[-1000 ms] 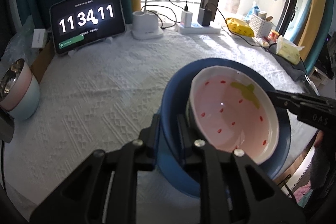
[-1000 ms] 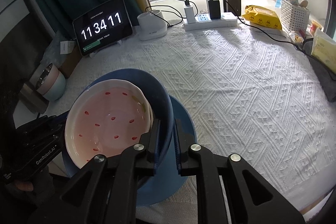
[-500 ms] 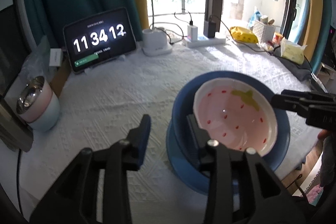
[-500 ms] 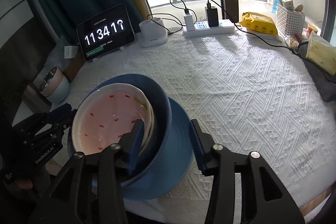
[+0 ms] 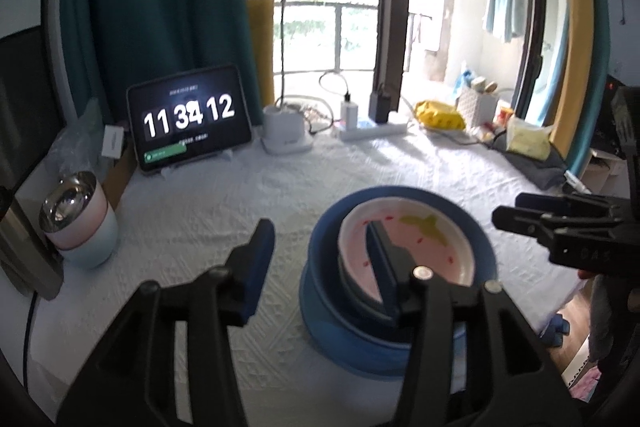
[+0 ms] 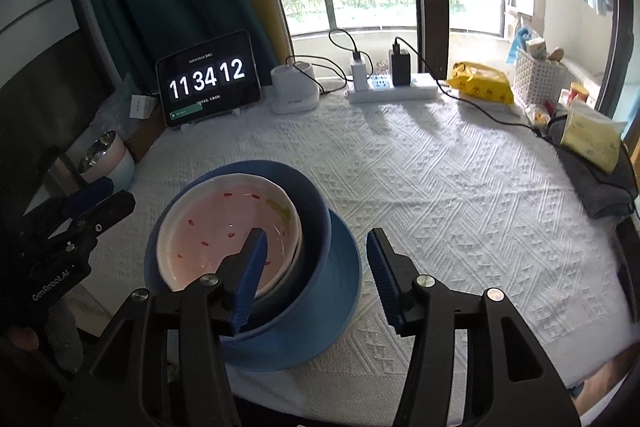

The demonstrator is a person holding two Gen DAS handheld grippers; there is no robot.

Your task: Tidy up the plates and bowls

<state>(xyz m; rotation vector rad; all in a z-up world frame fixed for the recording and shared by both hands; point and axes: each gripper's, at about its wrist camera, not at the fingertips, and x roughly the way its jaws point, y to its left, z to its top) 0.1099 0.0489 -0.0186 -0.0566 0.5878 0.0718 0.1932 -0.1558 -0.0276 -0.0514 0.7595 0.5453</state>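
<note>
**Three dishes nested, both grippers spread apart**

One pink bowl (image 5: 404,247) (image 6: 228,227), glossy, wavy-rimmed and dotted with red seeds and a green leaf, is seen nested inside one deep blue bowl (image 5: 400,307) (image 6: 316,223). That bowl is set on one blue plate (image 5: 352,351) (image 6: 340,287). The stack is placed on the table's white woven cloth (image 5: 200,219) (image 6: 440,195), patterned with raised diamonds.

The left gripper (image 5: 320,251) (image 6: 96,199) is held above the stack with its jaws spread wide and nothing between them; its right finger is seen in front of the pink bowl, its left finger over the cloth. The right gripper (image 6: 314,267) (image 5: 516,211) is likewise opened wide and empty, the stack lying under and just left of its fingers. Both carry ribbed blue pads on black frames.

Far to the left of the left gripper, two stacked cups (image 5: 80,219) (image 6: 106,159), pink over pale blue with a shiny metal lining, are set at the table edge. Ahead of both grippers, one tablet clock (image 5: 190,117) (image 6: 208,79) is propped up.
</note>
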